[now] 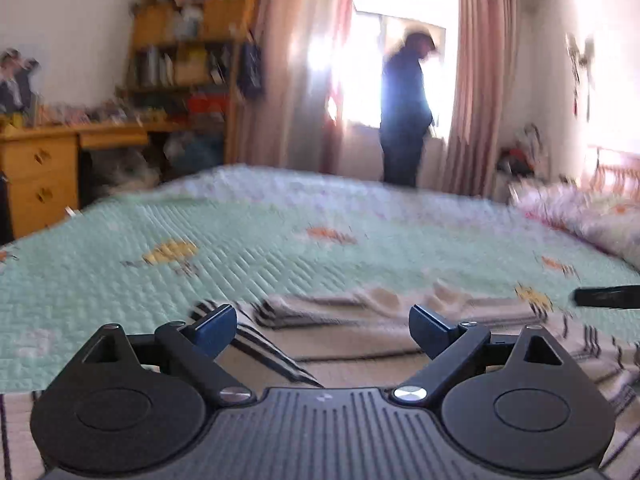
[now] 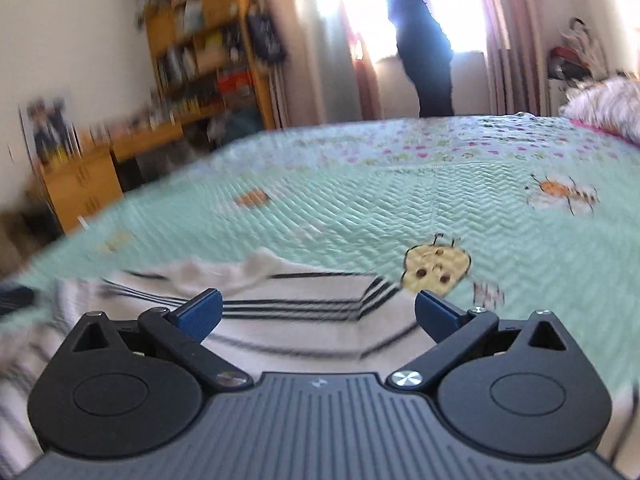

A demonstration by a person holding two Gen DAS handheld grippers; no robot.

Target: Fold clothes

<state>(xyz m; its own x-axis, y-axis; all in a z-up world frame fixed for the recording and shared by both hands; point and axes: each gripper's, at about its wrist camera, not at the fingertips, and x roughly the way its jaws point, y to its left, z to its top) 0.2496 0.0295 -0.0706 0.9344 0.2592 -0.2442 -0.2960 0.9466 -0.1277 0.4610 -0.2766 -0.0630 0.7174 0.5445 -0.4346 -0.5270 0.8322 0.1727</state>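
Left tongs [image 1: 322, 328]: blue pads spread wide, nothing between them, poised low over a cream garment with black stripes [image 1: 352, 340]; the garment lies on the near part of the bed [image 1: 280, 232], partly folded, one folded layer forming a ridge just beyond the pads; a dark object at the right edge of the left wrist view is too blurred to identify. Right tongs [image 2: 318, 314]: blue pads likewise spread wide and empty, low over the same garment [image 2: 304, 320]; in this view the striped edge of the garment ends near a yellow cartoon print [image 2: 436, 268] on the bed cover [image 2: 400, 200], which lies just right of the cloth. Bed cover: pale green, quilted, printed with small orange and yellow figures; a floral pillow [image 2: 608, 108] rests at the far right. Background: a person in dark clothes [image 1: 404, 112] stands at the bright window between pink curtains [image 1: 476, 92]; a wooden bookshelf [image 1: 192, 44] and a desk with drawers [image 1: 40, 172] stand at the far left; both views are blurred.
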